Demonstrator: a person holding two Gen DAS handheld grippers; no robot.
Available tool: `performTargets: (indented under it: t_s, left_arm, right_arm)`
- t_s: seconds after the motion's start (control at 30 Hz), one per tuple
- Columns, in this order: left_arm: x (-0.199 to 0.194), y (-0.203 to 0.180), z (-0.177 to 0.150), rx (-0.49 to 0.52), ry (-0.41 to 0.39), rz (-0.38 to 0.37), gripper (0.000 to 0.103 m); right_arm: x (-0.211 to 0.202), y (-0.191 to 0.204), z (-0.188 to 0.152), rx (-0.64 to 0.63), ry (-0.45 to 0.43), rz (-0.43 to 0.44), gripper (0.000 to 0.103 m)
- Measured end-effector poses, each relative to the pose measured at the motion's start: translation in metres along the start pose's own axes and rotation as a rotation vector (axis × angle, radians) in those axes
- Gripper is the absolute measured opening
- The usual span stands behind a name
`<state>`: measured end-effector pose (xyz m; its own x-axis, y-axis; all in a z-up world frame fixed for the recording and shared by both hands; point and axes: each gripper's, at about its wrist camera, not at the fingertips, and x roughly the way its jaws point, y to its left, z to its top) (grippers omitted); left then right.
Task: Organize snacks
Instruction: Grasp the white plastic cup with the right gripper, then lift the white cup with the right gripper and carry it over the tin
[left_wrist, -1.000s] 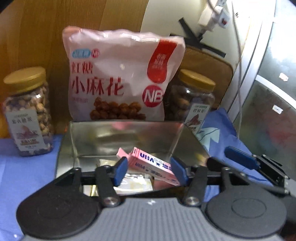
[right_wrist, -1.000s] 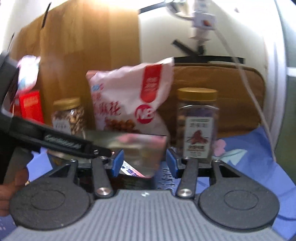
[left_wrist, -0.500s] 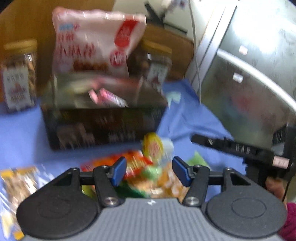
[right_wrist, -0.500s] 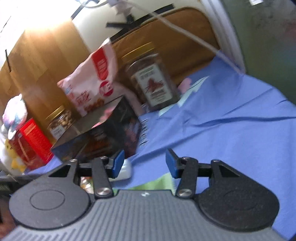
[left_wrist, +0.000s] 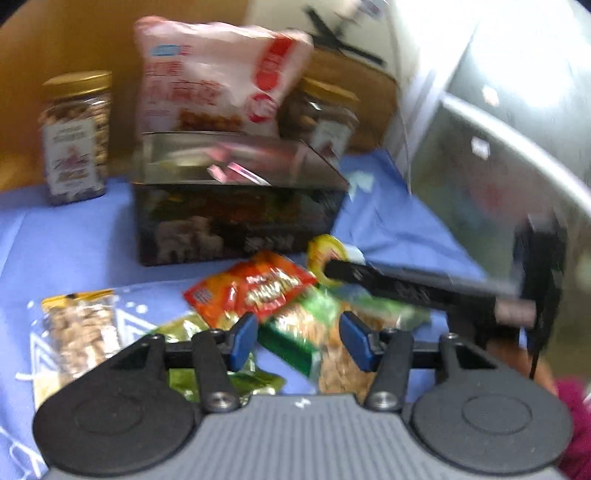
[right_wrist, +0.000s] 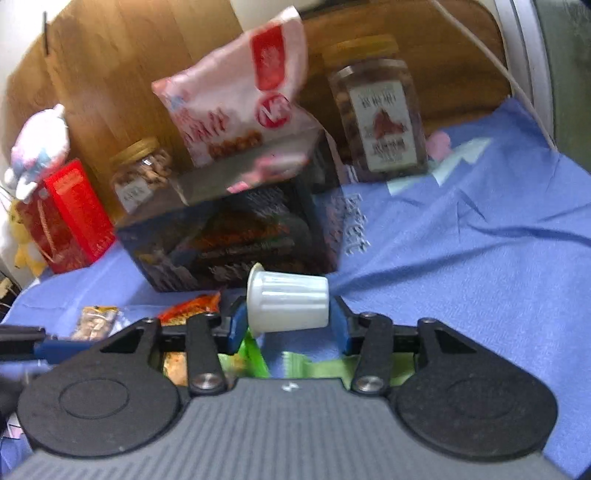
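Observation:
A dark open tin (left_wrist: 236, 218) stands on the blue cloth with a pink packet inside; it also shows in the right wrist view (right_wrist: 236, 236). Loose snacks lie in front of it: a red-orange packet (left_wrist: 251, 288), a green packet (left_wrist: 306, 332), a clear bag of nuts (left_wrist: 77, 332). My left gripper (left_wrist: 299, 341) is open and empty above the green packet. My right gripper (right_wrist: 288, 325) is open, with a white ribbed cup (right_wrist: 288, 306) lying on its side between the fingers; its yellow lid (left_wrist: 327, 258) shows in the left wrist view.
Behind the tin stand a pink snack bag (left_wrist: 221, 74) and two gold-lidded jars (left_wrist: 75, 136) (right_wrist: 376, 107). A red box (right_wrist: 70, 218) and plush toy (right_wrist: 40, 144) are at far left. Blue cloth (right_wrist: 480, 258) spreads to the right.
Both grippers pulled back from the tin and dropped toward the loose snacks. The white cup now lies between my right fingers.

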<state>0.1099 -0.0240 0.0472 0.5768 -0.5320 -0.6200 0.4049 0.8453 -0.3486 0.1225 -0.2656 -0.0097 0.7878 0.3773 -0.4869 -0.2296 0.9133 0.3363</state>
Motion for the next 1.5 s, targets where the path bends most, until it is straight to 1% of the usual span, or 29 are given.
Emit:
performTargets:
  t_s: [0.1,0.13,0.17,0.2,0.27,0.3,0.4,0.47,0.57,0.6,0.67,0.77,0.8,0.87,0.93,1.03,1.13,1.17,1.2,1.5]
  left_arm:
    - [-0.017,0.022,0.006,-0.092,-0.043,-0.023,0.052]
    - [-0.022,0.028,0.007,-0.114,-0.054,-0.03,0.054]
    - [-0.027,0.034,0.007,-0.135,-0.069,-0.038,0.058]
    - [-0.031,0.039,0.006,-0.15,-0.082,-0.044,0.06]
    - [-0.037,0.047,0.004,-0.171,-0.092,-0.038,0.06]
    - [-0.039,0.05,0.002,-0.182,-0.092,-0.035,0.06]
    - [-0.044,0.06,-0.009,-0.22,-0.082,-0.05,0.06]
    - [-0.045,0.066,-0.015,-0.231,-0.074,-0.047,0.06]
    - [-0.048,0.073,-0.023,-0.249,-0.062,-0.037,0.06]
    - [-0.049,0.076,-0.026,-0.257,-0.059,-0.037,0.06]
    - [-0.051,0.08,-0.031,-0.266,-0.054,-0.035,0.06]
    - [-0.054,0.084,-0.035,-0.268,-0.05,-0.024,0.06]
    - [-0.055,0.084,-0.036,-0.27,-0.048,-0.021,0.06]
    - [-0.056,0.085,-0.036,-0.272,-0.044,-0.013,0.06]
    - [-0.055,0.085,-0.038,-0.277,-0.038,-0.002,0.06]
    - [-0.052,0.085,-0.039,-0.284,-0.019,0.011,0.06]
    - [-0.049,0.084,-0.041,-0.292,0.0,0.025,0.06]
    - [-0.048,0.083,-0.042,-0.296,0.004,0.029,0.065]
    - [-0.048,0.083,-0.043,-0.3,0.006,0.035,0.067]
    - [-0.047,0.079,-0.041,-0.317,0.023,0.082,0.068]
  right_arm:
    - [-0.022,0.021,0.0,-0.051,-0.058,0.035,0.049]
    - [-0.028,0.03,0.0,-0.078,-0.072,0.06,0.049]
    - [-0.035,0.038,-0.002,-0.108,-0.084,0.087,0.049]
    - [-0.039,0.049,-0.004,-0.146,-0.097,0.109,0.049]
    - [-0.043,0.069,-0.01,-0.227,-0.112,0.13,0.049]
    - [-0.042,0.079,-0.013,-0.255,-0.098,0.152,0.049]
    - [-0.032,0.094,-0.018,-0.27,-0.014,0.241,0.048]
    - [-0.025,0.104,-0.021,-0.289,0.029,0.262,0.048]
    - [-0.012,0.114,-0.028,-0.311,0.094,0.263,0.049]
    - [-0.008,0.116,-0.03,-0.31,0.122,0.272,0.05]
    - [-0.003,0.119,-0.034,-0.311,0.154,0.283,0.052]
    - [-0.001,0.128,-0.038,-0.35,0.165,0.277,0.052]
    - [-0.001,0.13,-0.039,-0.361,0.171,0.274,0.054]
    - [-0.001,0.134,-0.04,-0.382,0.178,0.263,0.06]
    - [0.0,0.138,-0.041,-0.418,0.178,0.247,0.06]
    - [0.005,0.141,-0.042,-0.457,0.188,0.233,0.064]
    - [0.012,0.139,-0.042,-0.474,0.21,0.23,0.064]
    - [0.013,0.14,-0.042,-0.483,0.214,0.229,0.064]
    - [0.014,0.14,-0.042,-0.496,0.216,0.228,0.064]
    - [0.017,0.144,-0.042,-0.577,0.231,0.237,0.066]
